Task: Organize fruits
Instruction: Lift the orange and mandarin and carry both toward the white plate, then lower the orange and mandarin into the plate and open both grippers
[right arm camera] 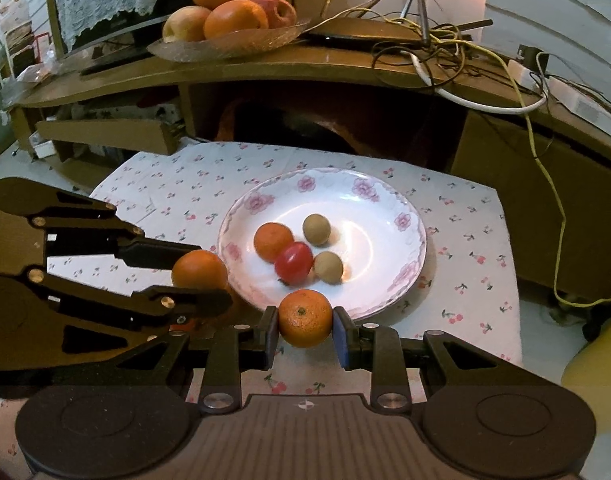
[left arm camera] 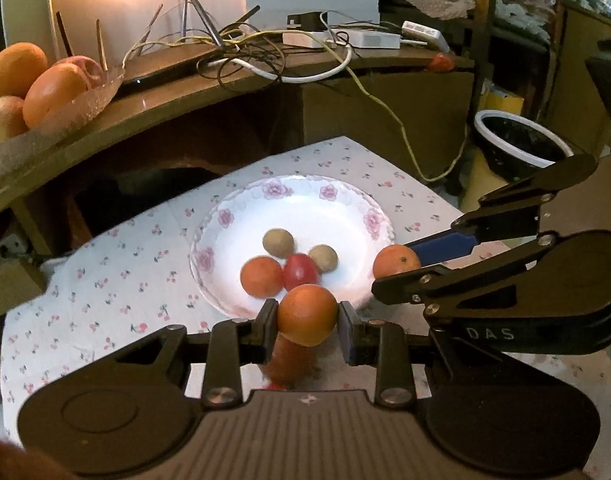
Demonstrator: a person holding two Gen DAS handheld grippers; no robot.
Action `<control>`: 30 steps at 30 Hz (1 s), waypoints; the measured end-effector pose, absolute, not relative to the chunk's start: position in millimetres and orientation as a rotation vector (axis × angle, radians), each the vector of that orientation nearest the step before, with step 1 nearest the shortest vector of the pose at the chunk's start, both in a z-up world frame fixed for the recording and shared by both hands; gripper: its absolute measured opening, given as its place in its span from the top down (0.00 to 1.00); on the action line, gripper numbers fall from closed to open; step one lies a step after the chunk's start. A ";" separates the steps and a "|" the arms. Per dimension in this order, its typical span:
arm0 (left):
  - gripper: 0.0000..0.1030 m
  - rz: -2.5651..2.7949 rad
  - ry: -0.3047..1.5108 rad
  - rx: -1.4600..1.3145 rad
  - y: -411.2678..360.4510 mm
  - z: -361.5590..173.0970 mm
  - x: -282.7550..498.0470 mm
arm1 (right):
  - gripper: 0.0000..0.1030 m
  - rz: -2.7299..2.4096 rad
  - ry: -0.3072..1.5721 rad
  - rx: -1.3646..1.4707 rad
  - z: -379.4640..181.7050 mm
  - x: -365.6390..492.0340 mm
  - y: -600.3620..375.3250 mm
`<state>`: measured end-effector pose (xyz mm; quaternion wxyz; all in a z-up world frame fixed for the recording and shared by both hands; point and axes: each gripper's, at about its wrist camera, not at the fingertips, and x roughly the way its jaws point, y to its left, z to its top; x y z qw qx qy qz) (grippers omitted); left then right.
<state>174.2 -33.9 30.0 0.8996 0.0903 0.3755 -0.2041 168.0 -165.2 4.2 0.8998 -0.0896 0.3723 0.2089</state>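
Two grippers (one marked "DAS"): left gripper (left arm camera: 307,322) fingers clamp orange (left arm camera: 307,314); right gripper (right arm camera: 305,326) likewise, second orange (right arm camera: 304,318).

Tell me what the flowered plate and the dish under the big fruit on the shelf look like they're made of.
Flowered plate: looks like glazed ceramic or melamine, judging by its glossy white surface, printed pink roses and scalloped rim. Which one, I can't tell. Fruit dish: probably pressed glass or clear plastic, since it's see-through with a textured, glinting surface.
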 end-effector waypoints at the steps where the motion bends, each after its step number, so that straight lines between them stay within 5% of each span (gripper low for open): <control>1: 0.65 -0.416 0.775 0.182 -34.2 30.1 178.6 | 0.71 0.424 0.769 -0.184 4.3 170.4 -165.3; 30: 0.65 -0.361 0.833 0.166 -30.0 -10.7 228.0 | 0.71 0.370 0.827 -0.171 -27.7 226.4 -155.8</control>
